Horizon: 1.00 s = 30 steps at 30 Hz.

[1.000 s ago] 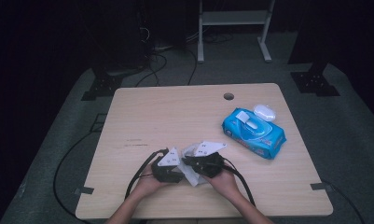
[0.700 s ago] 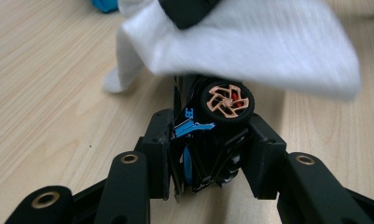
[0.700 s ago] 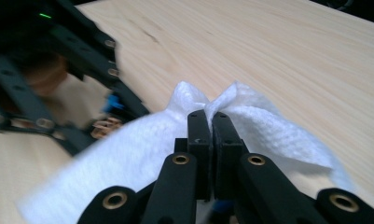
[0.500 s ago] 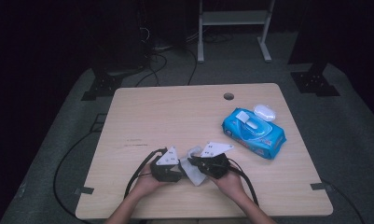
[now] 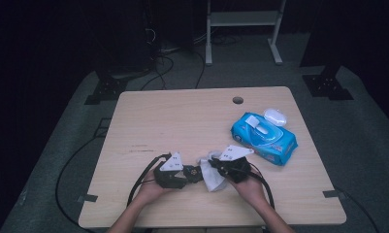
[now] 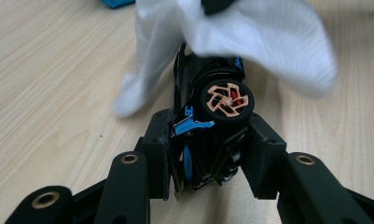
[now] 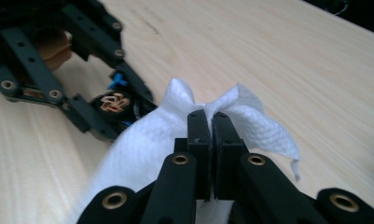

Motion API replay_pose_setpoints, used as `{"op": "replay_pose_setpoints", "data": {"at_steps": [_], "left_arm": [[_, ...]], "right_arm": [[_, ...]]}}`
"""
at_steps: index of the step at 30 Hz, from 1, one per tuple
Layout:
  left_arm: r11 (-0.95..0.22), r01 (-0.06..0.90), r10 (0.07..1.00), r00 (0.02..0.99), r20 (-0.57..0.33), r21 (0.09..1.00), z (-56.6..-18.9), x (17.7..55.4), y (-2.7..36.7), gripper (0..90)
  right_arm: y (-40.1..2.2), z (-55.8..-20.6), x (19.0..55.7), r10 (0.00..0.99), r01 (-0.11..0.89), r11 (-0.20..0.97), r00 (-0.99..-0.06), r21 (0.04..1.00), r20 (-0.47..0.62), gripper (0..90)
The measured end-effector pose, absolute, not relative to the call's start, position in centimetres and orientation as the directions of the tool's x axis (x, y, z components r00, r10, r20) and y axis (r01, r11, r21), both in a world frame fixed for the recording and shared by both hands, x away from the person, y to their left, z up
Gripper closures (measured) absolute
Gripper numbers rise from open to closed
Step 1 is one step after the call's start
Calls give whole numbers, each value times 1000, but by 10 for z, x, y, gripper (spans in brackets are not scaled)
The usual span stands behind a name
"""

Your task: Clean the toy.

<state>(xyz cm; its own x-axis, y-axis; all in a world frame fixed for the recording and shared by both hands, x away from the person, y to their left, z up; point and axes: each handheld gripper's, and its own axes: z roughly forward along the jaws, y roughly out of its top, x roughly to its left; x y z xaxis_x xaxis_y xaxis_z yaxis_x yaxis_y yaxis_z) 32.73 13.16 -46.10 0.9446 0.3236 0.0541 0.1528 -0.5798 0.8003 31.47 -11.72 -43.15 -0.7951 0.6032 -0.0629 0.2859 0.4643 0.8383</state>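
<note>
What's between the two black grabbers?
High view: a black toy car, clamped by the left gripper, and a white wipe pinched by the right gripper.

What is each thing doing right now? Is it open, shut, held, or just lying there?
Toy car: held between the left tool's jaws, tipped on its side, a wheel facing the camera.
Wipe: pinched in the right tool, draped over the toy car.
Wipe pack: lying flat on the table, lid flipped open.
Left tool: shut on the toy car.
Right tool: shut on the wipe.
Table: holds everything.
</note>
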Motion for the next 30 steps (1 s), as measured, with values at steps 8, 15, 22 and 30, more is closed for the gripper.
{"op": "replay_pose_setpoints", "data": {"at_steps": [8,15,22,30], "left_arm": [[-585,149,325,944,62,797,-461,328,134,582],[-583,151,328,943,62,798,-461,327,133,582],[-577,159,336,940,55,802,-461,327,133,581],[-581,151,332,941,63,800,-461,327,132,582]], "right_arm": [[-128,-430,319,633,306,453,-772,837,-60,861],[-115,-428,311,559,251,485,-826,838,-77,702],[-95,-434,307,515,235,478,-856,847,-53,691],[-99,-432,308,494,245,475,-869,845,-26,855]]}}
